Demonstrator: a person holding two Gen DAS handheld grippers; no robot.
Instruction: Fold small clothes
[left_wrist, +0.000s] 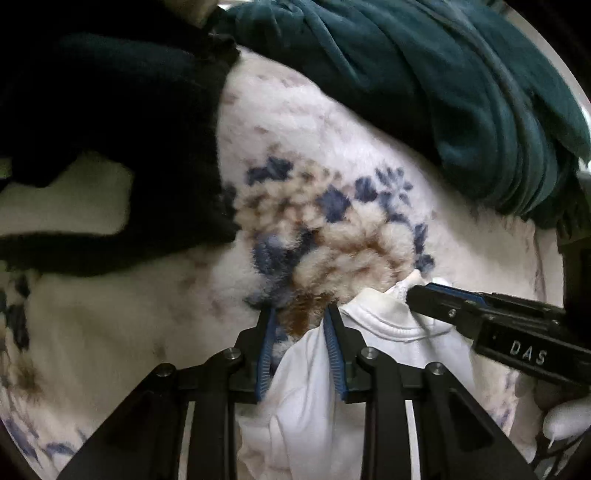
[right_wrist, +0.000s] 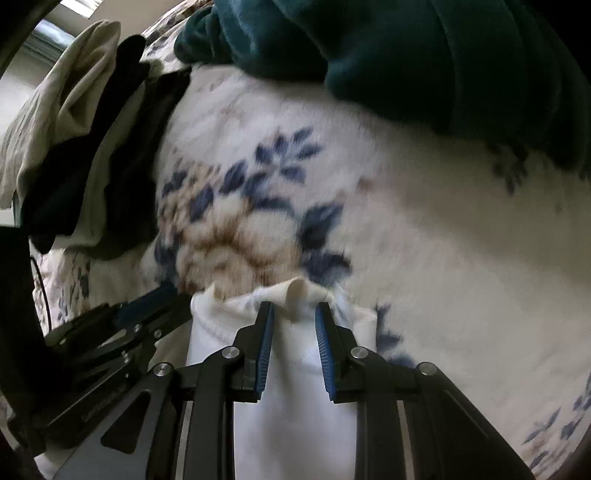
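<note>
A small white garment (left_wrist: 314, 391) lies on a fluffy floral blanket (left_wrist: 295, 155). My left gripper (left_wrist: 300, 314) is open, its blue-padded fingers astride the garment's left edge near the collar. My right gripper (right_wrist: 294, 308) is also open, with the garment's bunched white top edge (right_wrist: 295, 291) between its fingers. In the left wrist view the right gripper (left_wrist: 436, 295) comes in from the right, its tip at the collar. In the right wrist view the left gripper (right_wrist: 159, 306) lies at the garment's (right_wrist: 291, 424) left side.
A dark teal garment (left_wrist: 443, 81) is heaped at the back right. A black garment (left_wrist: 110, 129) and a cream one (right_wrist: 62, 110) lie at the left. The floral blanket (right_wrist: 443, 258) spreads to the right.
</note>
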